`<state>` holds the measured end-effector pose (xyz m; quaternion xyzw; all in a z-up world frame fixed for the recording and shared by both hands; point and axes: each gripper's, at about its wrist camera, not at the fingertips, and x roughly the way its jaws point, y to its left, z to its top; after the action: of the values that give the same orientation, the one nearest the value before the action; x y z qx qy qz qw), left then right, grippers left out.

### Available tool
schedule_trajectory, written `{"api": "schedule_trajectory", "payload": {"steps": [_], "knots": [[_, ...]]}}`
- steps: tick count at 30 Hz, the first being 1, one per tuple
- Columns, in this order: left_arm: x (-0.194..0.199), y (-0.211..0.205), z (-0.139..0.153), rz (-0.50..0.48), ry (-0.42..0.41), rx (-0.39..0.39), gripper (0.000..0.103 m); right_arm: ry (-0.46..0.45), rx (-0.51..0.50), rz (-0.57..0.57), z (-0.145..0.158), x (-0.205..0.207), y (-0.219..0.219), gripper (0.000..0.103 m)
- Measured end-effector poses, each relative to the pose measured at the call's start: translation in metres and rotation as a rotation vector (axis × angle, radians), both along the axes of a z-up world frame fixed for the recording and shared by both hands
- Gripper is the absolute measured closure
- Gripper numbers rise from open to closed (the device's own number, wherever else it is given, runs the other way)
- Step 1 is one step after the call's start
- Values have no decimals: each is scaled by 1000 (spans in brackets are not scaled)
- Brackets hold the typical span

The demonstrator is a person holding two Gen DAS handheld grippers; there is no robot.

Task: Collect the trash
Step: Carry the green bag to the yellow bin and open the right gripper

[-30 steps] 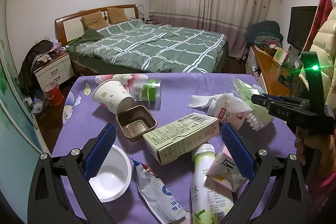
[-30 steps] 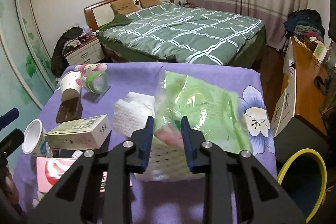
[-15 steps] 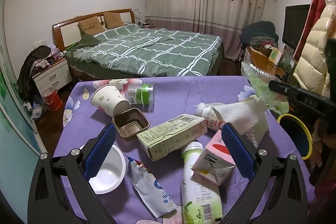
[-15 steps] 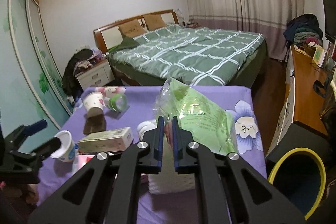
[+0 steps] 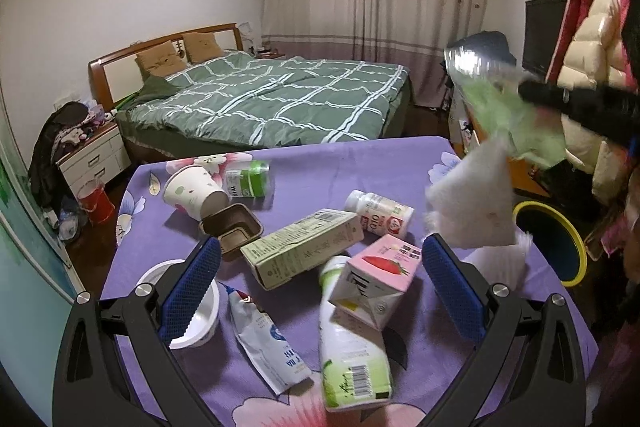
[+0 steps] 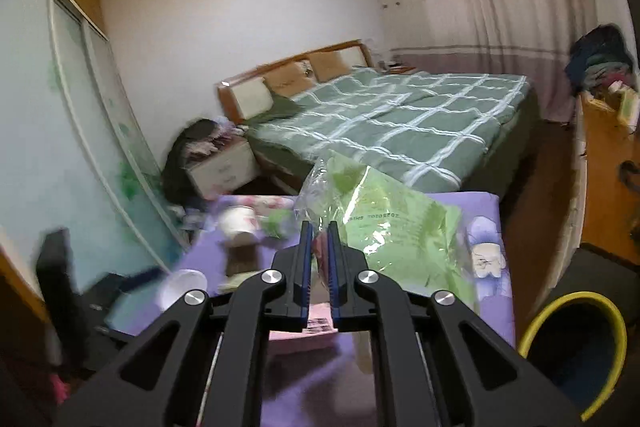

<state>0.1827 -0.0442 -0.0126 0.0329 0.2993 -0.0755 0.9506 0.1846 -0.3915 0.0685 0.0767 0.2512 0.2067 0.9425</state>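
Note:
My right gripper (image 6: 318, 251) is shut on a green plastic bag (image 6: 384, 223) and holds it in the air; in the left wrist view the bag (image 5: 516, 115) hangs at the right with a white tissue (image 5: 476, 203) dangling under it. My left gripper (image 5: 320, 279) is open and empty above the purple table (image 5: 340, 163). Under it lie a green carton (image 5: 300, 251), a pink carton (image 5: 376, 279), a green bottle (image 5: 348, 355), a white cup (image 5: 192, 303) and a foil pouch (image 5: 264, 339).
A yellow-rimmed bin (image 5: 548, 239) stands on the floor right of the table; it also shows in the right wrist view (image 6: 576, 351). A paper cup (image 5: 192, 191), brown tray (image 5: 232, 231), green-lidded jar (image 5: 248, 179) and small bottle (image 5: 380, 215) lie farther back. A bed (image 5: 272, 107) is behind.
My right gripper closed on the green bag and lifted it up and to the right off the table, with the tissue hanging below. The left gripper stayed open.

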Motion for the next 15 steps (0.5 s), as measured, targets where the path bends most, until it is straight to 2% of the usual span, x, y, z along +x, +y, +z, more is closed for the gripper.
{"api": "schedule_trajectory", "payload": {"steps": [1, 2, 3, 5, 6, 7, 10, 12, 14, 15], "knots": [[-1, -2, 0, -6, 0, 1, 4, -3, 8, 8, 4, -2, -1, 96], [-3, -3, 0, -11, 0, -1, 4, 21, 79, 74, 8, -2, -5, 96], [-4, -4, 0, -16, 1, -4, 4, 28, 99, 92, 11, -4, -6, 96], [-8, -7, 1, -35, 3, -13, 4, -25, -10, -2, 16, -9, -1, 96], [-9, -8, 1, -44, 5, -17, 4, -14, 6, 12, 16, -9, -2, 96], [-11, -10, 1, -62, 8, -25, 4, 24, 63, 62, 14, -7, -5, 96], [-16, -18, 0, -98, 14, -18, 4, 19, 31, 15, 14, -10, -7, 96], [-20, -26, -2, -121, 16, -4, 4, 64, 110, 90, 13, -10, -10, 96], [-23, -31, -5, -140, 21, 0, 4, 22, 33, 18, 17, -16, -9, 96], [-25, -36, -6, -153, 26, 0, 4, 33, 58, 39, 17, -17, -10, 95]]}}
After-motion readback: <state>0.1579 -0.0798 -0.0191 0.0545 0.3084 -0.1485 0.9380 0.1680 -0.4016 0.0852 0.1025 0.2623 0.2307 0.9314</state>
